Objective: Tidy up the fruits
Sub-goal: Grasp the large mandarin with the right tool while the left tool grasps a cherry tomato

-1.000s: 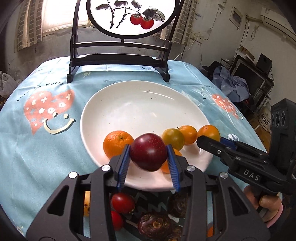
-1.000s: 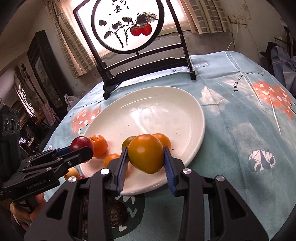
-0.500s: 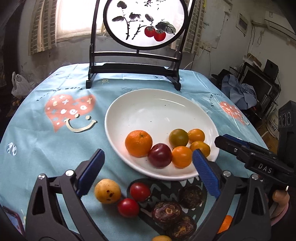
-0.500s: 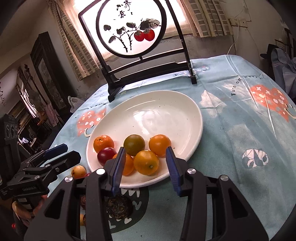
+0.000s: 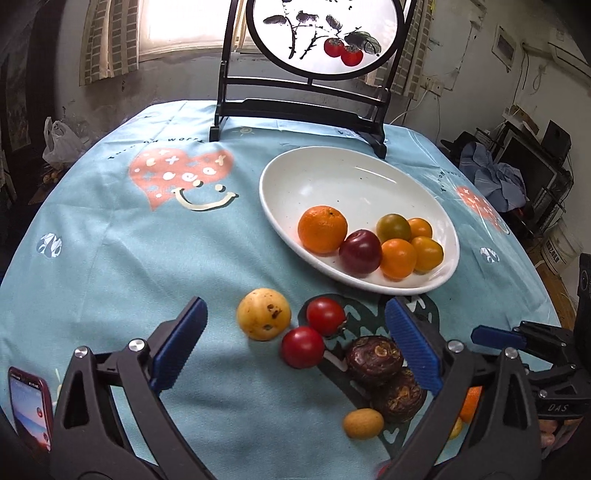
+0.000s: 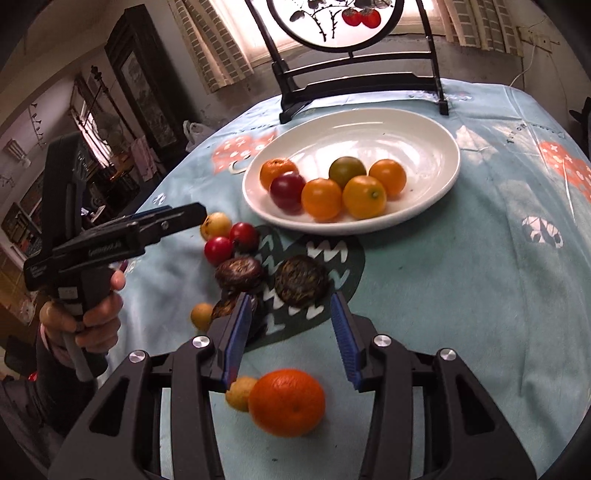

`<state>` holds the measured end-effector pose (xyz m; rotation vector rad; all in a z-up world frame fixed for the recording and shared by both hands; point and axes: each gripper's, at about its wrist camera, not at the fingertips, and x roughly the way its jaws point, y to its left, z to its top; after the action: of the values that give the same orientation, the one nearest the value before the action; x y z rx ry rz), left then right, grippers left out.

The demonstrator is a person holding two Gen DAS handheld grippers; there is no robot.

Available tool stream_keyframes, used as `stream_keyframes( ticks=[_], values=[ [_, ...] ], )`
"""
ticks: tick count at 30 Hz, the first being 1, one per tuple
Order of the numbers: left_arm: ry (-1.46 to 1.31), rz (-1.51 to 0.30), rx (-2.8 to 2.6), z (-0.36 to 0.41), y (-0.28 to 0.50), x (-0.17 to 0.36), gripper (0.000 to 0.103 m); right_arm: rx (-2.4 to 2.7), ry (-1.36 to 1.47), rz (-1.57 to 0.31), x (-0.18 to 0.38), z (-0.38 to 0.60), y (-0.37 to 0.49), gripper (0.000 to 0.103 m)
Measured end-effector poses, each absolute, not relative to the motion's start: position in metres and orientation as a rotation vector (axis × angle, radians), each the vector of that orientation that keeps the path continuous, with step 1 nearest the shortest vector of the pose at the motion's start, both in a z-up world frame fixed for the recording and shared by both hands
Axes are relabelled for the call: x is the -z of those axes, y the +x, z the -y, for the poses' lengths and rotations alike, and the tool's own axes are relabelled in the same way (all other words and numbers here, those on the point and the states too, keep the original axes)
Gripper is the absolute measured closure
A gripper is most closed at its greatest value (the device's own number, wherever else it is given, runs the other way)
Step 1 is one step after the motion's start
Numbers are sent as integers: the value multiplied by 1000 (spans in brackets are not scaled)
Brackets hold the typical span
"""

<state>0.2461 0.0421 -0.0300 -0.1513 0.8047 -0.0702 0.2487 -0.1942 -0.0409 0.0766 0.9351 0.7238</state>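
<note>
A white plate holds a mandarin, a dark red plum and several orange and green tomatoes. Loose on the cloth lie a yellow fruit, two red tomatoes, dark brown passion fruits and a small yellow fruit. My left gripper is open and empty above the red tomatoes. My right gripper is open and empty, with a loose orange just below it.
A black wooden stand with a round painted screen stands behind the plate. A phone lies at the near left table edge. The table is round, with a blue patterned cloth. Room clutter lies beyond the right edge.
Both grippers let go of their fruit, the plum and an orange tomato, onto the plate, opened, and pulled back toward the near edge over the loose fruit.
</note>
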Motion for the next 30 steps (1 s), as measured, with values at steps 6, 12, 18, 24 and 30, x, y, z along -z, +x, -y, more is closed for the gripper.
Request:
stream_keyframes(
  ticks=[6,12,18,24,30],
  values=[
    [-144,-811,54,-46,239,35,4,-747,82,-978,48,210,231,58],
    [-128,-825,46,-46,238,40,4,-794,113,-1029,58,213,226,58],
    [-125,-840,36,-47,237,44,4,-790,127,-1049,60,216,226,57],
    [-115,-836,34,-46,236,44,4,-775,73,-1077,65,211,223,53],
    [-95,-832,41,-44,231,44,4,-766,100,-1064,65,216,225,59]
  ],
)
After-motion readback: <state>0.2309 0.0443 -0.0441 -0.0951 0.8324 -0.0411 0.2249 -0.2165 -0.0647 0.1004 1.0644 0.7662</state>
